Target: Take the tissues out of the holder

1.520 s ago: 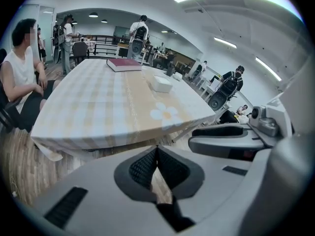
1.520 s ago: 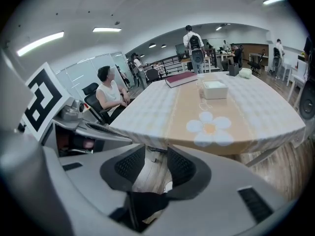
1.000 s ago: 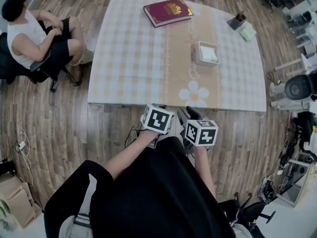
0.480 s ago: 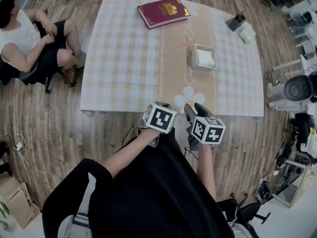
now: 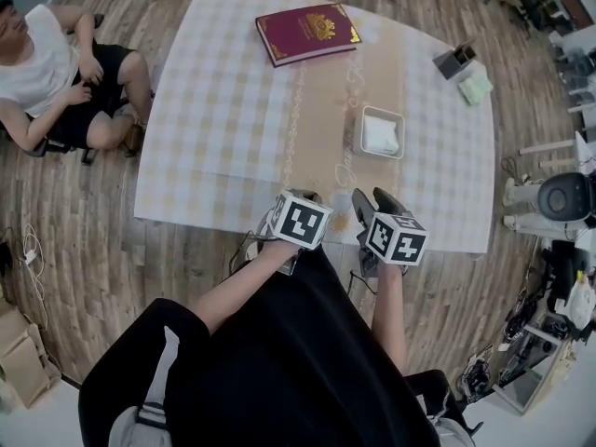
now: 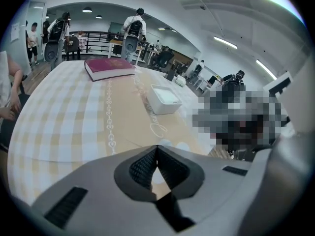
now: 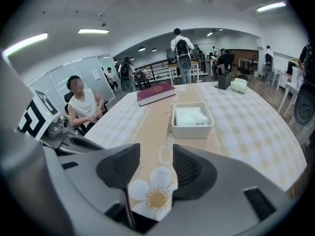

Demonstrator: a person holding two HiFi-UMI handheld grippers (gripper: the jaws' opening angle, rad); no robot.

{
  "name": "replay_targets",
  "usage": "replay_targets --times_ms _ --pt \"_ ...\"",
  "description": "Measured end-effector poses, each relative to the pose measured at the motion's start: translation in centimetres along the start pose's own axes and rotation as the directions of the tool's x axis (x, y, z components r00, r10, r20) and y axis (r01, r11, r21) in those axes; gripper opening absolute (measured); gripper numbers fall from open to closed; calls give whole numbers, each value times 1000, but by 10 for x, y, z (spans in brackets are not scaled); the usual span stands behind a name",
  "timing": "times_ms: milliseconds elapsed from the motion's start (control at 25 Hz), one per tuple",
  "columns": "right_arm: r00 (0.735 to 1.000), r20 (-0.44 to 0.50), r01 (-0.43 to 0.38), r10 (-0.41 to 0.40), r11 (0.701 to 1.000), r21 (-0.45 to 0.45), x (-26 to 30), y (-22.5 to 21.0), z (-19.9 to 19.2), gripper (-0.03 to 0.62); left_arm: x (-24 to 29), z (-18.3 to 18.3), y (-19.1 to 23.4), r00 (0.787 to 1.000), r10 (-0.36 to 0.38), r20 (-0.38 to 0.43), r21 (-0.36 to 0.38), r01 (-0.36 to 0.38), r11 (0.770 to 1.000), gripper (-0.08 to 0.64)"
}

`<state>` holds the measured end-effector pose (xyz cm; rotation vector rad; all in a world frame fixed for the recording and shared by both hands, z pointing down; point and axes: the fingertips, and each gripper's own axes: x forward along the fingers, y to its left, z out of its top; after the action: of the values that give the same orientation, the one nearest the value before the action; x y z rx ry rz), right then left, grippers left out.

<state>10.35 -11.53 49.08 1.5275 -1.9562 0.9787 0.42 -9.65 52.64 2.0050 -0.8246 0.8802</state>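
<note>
Both grippers had come forward since the earlier frame: a second ago they hung over the floor, and now they reached the near edge of the table (image 5: 223, 110), so the holder (image 5: 361, 134) lay closer ahead of them. The right gripper (image 5: 374, 200) was opening its jaws, with only the flower print of the cloth showing between them and nothing gripped. The left gripper (image 6: 156, 149) was clenched, pad against pad, and empty. I judged this as the approach, with the right claw being prepared for the pick — no tissue had left the holder yet. The tissues (image 7: 191, 116), one white stack, lay inside the single white holder at the right of centre in the head view, well apart from both grippers. I also counted one red book (image 5: 307, 28) at the top, one dark box (image 5: 453, 60) and one pale green pack (image 5: 476, 87) at the upper right, and one seated person (image 5: 47, 63) at the upper left.
</note>
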Motion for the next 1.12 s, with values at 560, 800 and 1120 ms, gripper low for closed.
replay_targets --times_ms 560,800,1120 --pt "997 -74 -23 15 994 -105 52 -83 55 327 58 48 -19 999 31 -16 -70 -32 997 8" --pt "994 -113 -13 -6 985 -172 80 -105 69 395 74 53 -17 999 39 -38 -100 -42 994 8" --pt "980 -198 -38 -8 972 -230 112 -118 67 423 85 56 -11 997 46 -57 -146 -54 988 8"
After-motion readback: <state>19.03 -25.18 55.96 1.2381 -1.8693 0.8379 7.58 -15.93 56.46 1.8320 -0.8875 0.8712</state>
